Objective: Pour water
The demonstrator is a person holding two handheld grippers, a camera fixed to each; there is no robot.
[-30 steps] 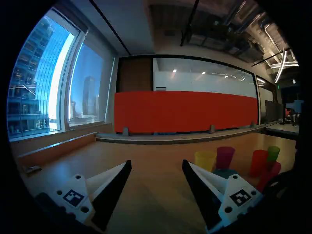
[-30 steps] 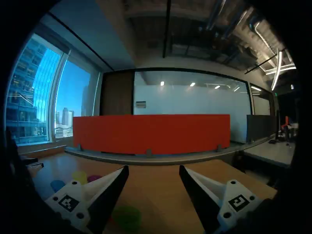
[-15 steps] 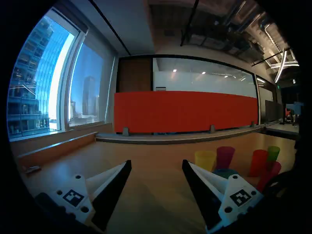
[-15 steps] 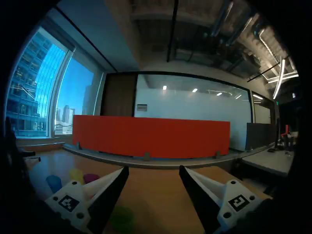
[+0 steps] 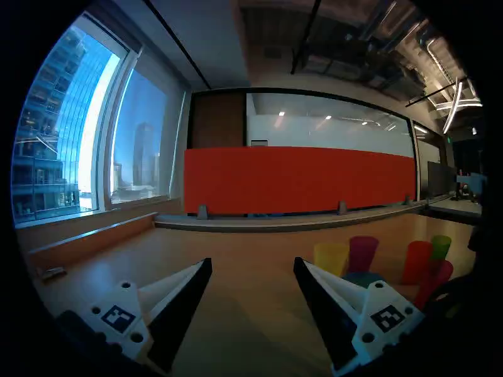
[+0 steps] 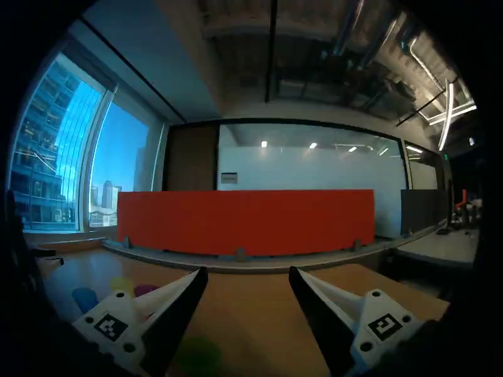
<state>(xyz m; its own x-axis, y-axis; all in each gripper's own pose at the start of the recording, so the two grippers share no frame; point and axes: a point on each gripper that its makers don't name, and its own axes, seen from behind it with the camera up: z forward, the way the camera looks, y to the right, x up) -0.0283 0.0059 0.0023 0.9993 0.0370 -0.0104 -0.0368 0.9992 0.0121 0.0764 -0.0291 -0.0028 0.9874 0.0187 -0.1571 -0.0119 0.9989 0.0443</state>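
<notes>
In the left gripper view, my left gripper (image 5: 251, 270) is open over the wooden table (image 5: 251, 251), nothing between its fingers. To its right stand coloured plastic cups: a yellow cup (image 5: 330, 257), a magenta cup (image 5: 363, 252), a red cup (image 5: 417, 261), a green cup (image 5: 440, 247) and a teal one (image 5: 363, 279) partly hidden behind the right finger. In the right gripper view, my right gripper (image 6: 248, 279) is open and holds nothing. Low on its left are a blue cup (image 6: 84, 299), a yellow cup (image 6: 121, 286), a magenta cup (image 6: 146, 290) and a green cup (image 6: 198, 355).
A long red partition (image 5: 298, 179) runs along the table's far edge, also the red partition (image 6: 245, 221) in the right gripper view. Large windows (image 5: 63, 144) fill the left side. Another desk (image 6: 440, 245) stands at the right. A small dark object (image 5: 50, 273) lies at the table's left.
The left gripper has stayed still. The right gripper's view tilted up and shifted slightly, so the cups sit a little lower and the ceiling shows more.
</notes>
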